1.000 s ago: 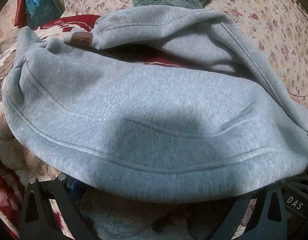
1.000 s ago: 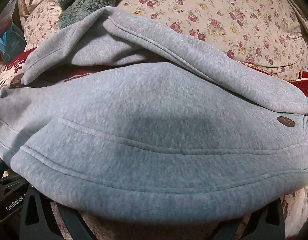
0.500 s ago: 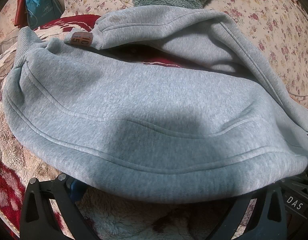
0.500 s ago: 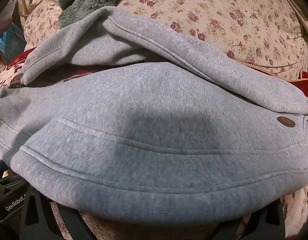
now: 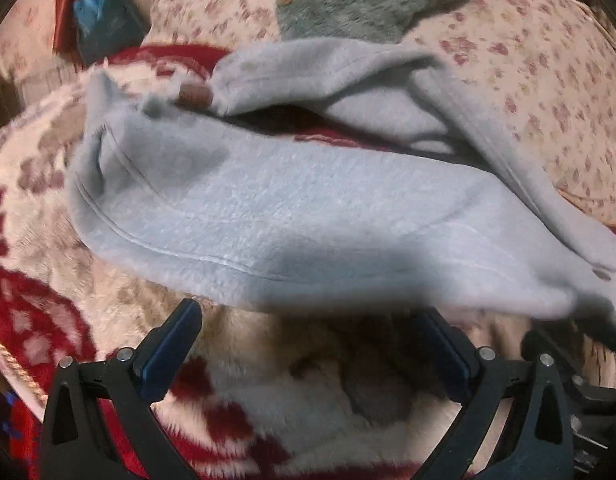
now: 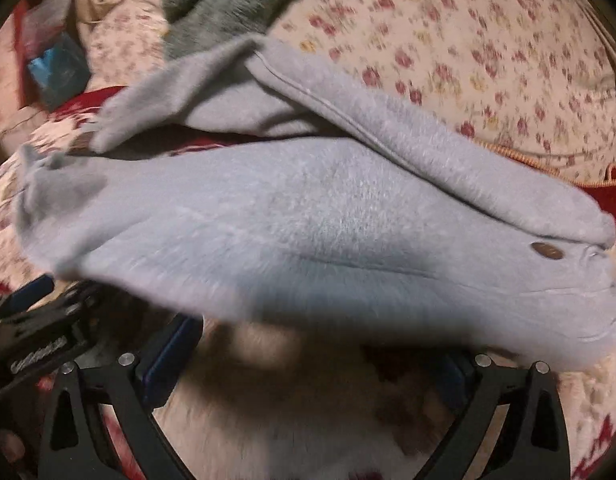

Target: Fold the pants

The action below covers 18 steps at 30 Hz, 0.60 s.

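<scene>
Grey fleece pants (image 5: 308, 208) lie folded over on a red-and-cream fleece blanket (image 5: 267, 408), one leg doubled back on top; they also show in the right wrist view (image 6: 328, 224). A brown label (image 5: 193, 96) sits at a cuff, and a brown oval badge (image 6: 548, 250) near the waistband. My left gripper (image 5: 312, 320) is open and empty, just short of the pants' near edge. My right gripper (image 6: 320, 340) is open and empty too, its jaws wide apart below the near edge. Both views are blurred.
A floral quilt (image 5: 528, 80) lies behind and to the right. A grey-green fuzzy garment (image 5: 368, 0) is at the back. A blue bag (image 5: 103, 20) sits at the back left. The left gripper's body (image 6: 39, 336) shows at the right view's left edge.
Both grippers have drawn back from the pants. The near edge that lay over the jaws now rests on the blanket, and the finger pads are uncovered.
</scene>
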### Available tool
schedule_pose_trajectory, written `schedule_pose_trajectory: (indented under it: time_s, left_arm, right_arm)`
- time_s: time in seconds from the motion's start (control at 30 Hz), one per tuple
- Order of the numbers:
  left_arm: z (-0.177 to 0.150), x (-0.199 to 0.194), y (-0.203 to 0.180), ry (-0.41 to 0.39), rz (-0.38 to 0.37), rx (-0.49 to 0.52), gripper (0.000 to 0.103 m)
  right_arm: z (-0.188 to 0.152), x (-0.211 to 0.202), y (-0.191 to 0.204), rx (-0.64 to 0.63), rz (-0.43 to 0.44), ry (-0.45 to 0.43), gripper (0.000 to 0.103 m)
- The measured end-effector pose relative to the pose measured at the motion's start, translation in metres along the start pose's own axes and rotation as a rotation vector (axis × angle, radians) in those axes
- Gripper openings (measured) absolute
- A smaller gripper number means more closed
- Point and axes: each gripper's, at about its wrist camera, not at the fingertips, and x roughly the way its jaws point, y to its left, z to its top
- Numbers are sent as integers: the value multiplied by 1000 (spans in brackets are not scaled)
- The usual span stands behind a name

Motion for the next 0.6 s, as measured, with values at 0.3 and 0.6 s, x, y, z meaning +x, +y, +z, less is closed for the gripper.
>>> schedule_pose_trajectory:
  time_s: [0.3,0.6]
  left_arm:
    - [4,-59,-33,-112,-57,66,103]
    - [13,-87,-59,-164,-81,90,103]
  right_arm:
    - [3,-75,-37,19,78,-165,102]
    - [14,-114,-61,45,132,-261,102]
